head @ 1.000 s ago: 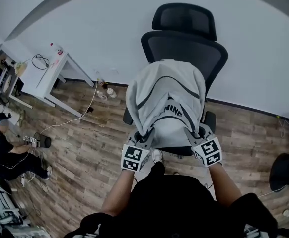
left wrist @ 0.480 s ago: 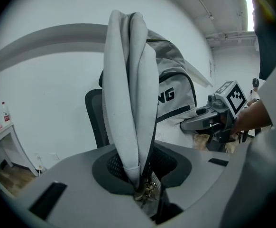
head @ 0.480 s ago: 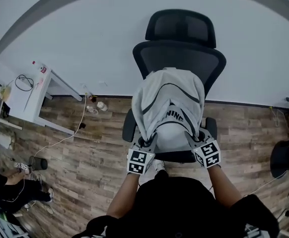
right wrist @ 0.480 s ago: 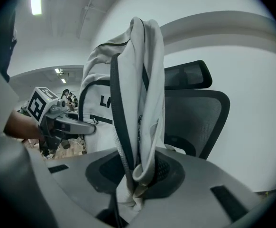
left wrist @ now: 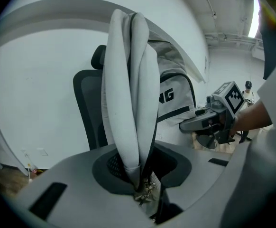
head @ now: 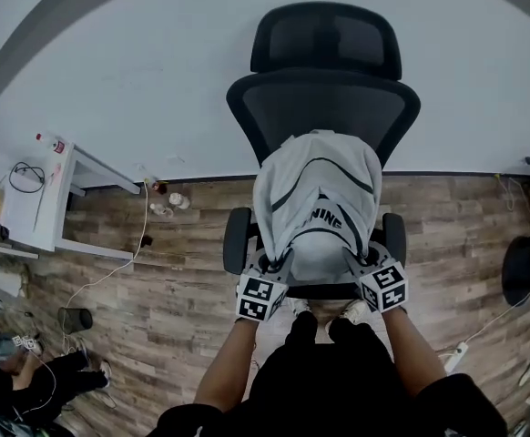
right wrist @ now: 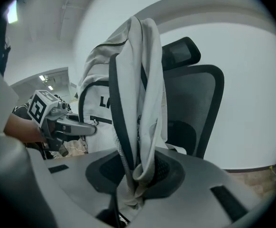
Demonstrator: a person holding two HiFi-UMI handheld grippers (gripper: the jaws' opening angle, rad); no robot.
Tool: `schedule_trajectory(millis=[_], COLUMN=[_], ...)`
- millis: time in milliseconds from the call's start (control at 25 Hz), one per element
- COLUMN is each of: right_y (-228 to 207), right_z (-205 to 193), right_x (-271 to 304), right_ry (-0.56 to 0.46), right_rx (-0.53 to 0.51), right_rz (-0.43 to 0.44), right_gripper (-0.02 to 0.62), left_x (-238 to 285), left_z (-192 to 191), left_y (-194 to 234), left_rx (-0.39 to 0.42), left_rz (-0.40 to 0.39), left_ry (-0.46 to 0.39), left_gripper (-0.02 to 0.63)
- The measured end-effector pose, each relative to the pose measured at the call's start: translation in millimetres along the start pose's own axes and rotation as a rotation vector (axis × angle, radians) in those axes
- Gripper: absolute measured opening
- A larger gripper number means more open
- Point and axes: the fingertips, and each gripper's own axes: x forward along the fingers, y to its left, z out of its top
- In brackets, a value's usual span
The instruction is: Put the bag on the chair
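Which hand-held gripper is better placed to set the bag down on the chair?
Neither alone: left hand-held gripper and right hand-held gripper both clamp the bag, level, facing the chair. Lower together.

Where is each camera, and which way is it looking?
Head view: on the person's head, looking steeply down at the bag before the chair; both arms, left gripper and right gripper show.
Left gripper view: rides the left gripper, faces the chair along jaws shut on the bag; right gripper and hand show.
Right gripper view: rides the right gripper, same aim, jaws shut on the bag; left gripper shows.
Both gripper views share the bag and chair.
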Motion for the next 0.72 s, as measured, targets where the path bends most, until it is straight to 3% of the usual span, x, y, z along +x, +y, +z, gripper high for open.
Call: schedule_trajectory(millis=[720], right_y=[-44.6], right_z=[-108.0], right_x=[87.6], right_ry=[0.220], right_rx=[0.273], right_rz=[0.076], right_gripper=[0.101], left_x=[113.3], left_z=[-97.0], left_y=[35.7], left_rx=[-0.110], left_rz=[-0.120], left_ry=[0.258], left_gripper=[0.103])
